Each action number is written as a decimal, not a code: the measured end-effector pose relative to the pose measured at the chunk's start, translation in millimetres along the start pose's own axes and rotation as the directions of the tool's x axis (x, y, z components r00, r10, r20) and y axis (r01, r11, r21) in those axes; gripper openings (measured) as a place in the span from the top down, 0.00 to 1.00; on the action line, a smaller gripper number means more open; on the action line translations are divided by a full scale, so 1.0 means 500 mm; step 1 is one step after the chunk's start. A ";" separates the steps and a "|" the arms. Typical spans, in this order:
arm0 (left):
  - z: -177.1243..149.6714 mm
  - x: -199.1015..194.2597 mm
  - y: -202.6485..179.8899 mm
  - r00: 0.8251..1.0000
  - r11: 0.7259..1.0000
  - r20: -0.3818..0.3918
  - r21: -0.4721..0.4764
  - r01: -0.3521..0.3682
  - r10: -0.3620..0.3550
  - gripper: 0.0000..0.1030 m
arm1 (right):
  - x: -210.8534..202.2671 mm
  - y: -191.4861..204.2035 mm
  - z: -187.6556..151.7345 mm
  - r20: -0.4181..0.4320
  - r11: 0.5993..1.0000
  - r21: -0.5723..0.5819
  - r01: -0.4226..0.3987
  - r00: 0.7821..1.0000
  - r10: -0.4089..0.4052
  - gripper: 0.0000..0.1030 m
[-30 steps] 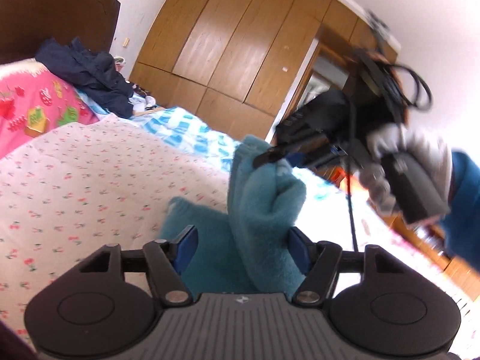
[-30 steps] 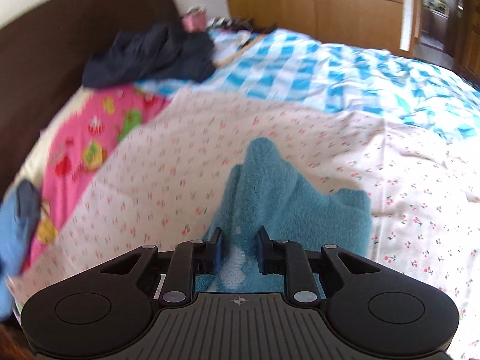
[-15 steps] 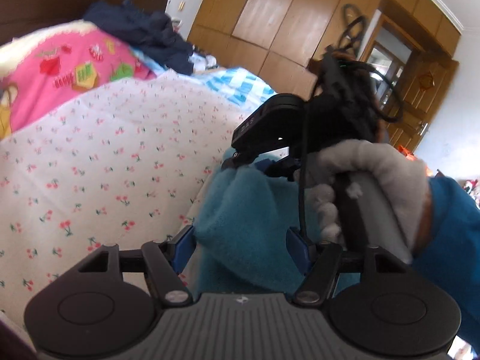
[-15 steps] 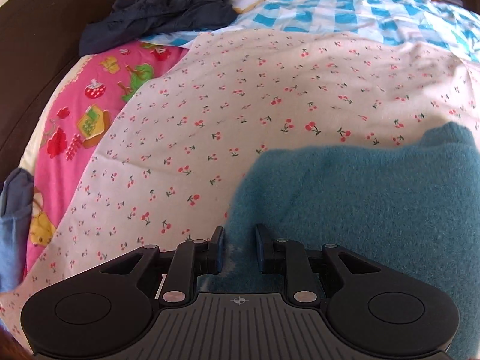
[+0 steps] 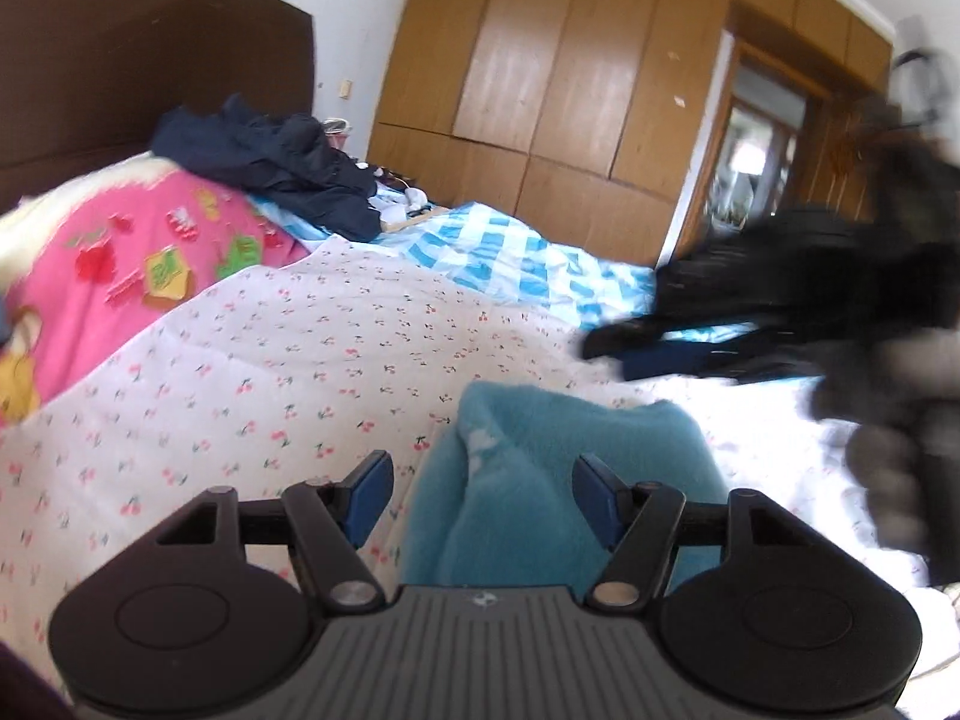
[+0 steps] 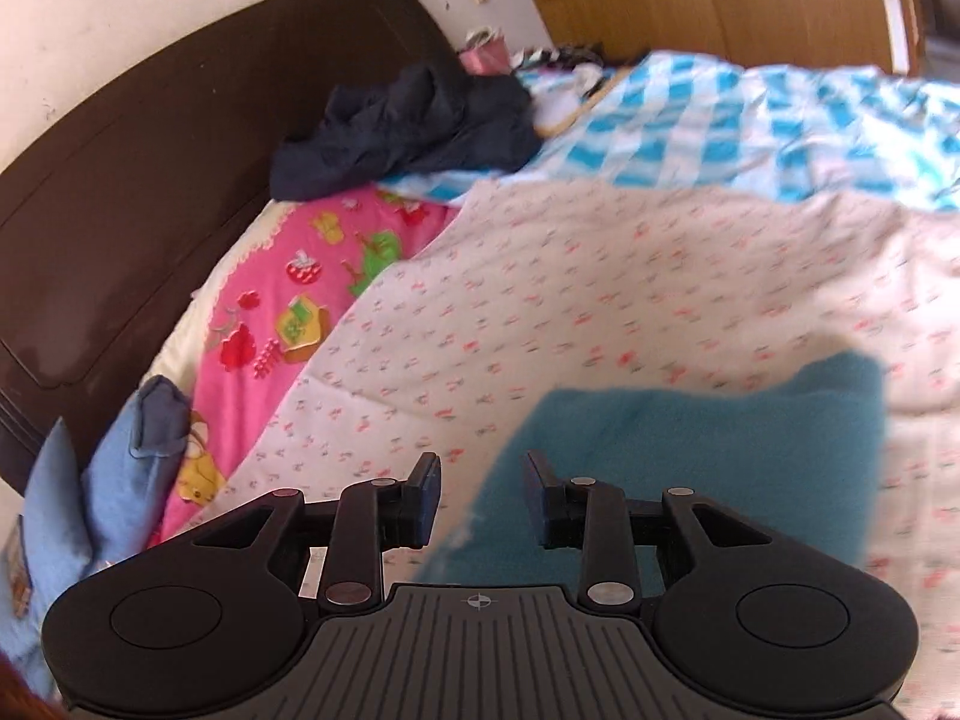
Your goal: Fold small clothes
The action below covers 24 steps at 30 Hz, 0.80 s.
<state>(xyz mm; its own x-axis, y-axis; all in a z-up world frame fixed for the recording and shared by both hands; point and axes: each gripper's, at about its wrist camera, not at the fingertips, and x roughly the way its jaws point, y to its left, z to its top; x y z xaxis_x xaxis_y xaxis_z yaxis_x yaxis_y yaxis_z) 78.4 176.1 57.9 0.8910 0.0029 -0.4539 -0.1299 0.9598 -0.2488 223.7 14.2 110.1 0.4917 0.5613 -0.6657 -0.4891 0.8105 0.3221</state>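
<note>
- Left wrist view: the left tongs (image 5: 483, 489) stand wide open with nothing between their blue-padded black fingers (image 5: 371, 495); they hover over the fluffy teal fleece garment (image 5: 558, 480).
- The garment lies folded on the bed, on a white cotton sheet printed with small red cherries (image 5: 300, 372). Its pile looks thick and soft, with one raised fold running down its middle and a small white patch near the top.
- The right tongs (image 5: 654, 348) appear here only as a dark motion-blurred shape above the sheet, beyond the garment's far edge.
- Right wrist view: the right tongs (image 6: 480, 498) are open about halfway and grip nothing; the garment's near left corner (image 6: 690, 468) lies below and between their fingers, apart from both. In this view the garment looks flat and roughly rectangular.
- A glossy pink quilt with stitched strawberry and house motifs (image 6: 300, 300) lies beside the cherry sheet, and a blue-and-white checked cover (image 6: 720, 126) lies beyond it.
- A crumpled dark navy garment (image 6: 408, 126) sits by the smooth dark brown headboard (image 6: 150, 180).
- A light blue cloth (image 6: 90, 492) is bunched at the quilt's near end.
- Flat wooden wardrobe panels (image 5: 570, 72) fill the far wall.
- No writing is readable; only a small crosshair mark shows on each ribbed grey body.
</note>
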 end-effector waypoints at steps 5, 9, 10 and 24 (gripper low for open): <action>-0.021 0.074 -0.004 0.989 0.993 -0.110 0.076 -0.088 0.096 0.33 | -0.061 -0.058 -0.104 -0.069 0.997 0.004 0.080 0.994 -0.079 0.70; -0.060 0.112 0.022 0.967 0.989 -0.212 0.075 -0.128 0.141 0.30 | -0.028 -0.092 -0.209 -0.196 0.993 0.088 0.075 0.979 -0.056 0.72; -0.064 0.119 0.020 0.962 0.988 -0.229 0.085 -0.130 0.146 0.30 | -0.010 -0.094 -0.224 -0.201 0.992 0.080 0.100 0.976 -0.082 0.76; -0.002 0.058 -0.040 0.988 0.983 -0.071 0.130 -0.127 0.136 0.31 | -0.083 -0.081 -0.156 -0.030 0.995 0.041 0.096 0.995 -0.095 0.70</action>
<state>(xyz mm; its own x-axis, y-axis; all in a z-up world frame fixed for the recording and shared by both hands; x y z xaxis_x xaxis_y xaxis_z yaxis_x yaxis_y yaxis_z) 106.5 156.7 48.6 0.8318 0.1140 -0.5432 -0.1842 0.9799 -0.0764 166.8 -54.9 72.0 0.5140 0.4768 -0.7131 -0.4099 0.8667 0.2841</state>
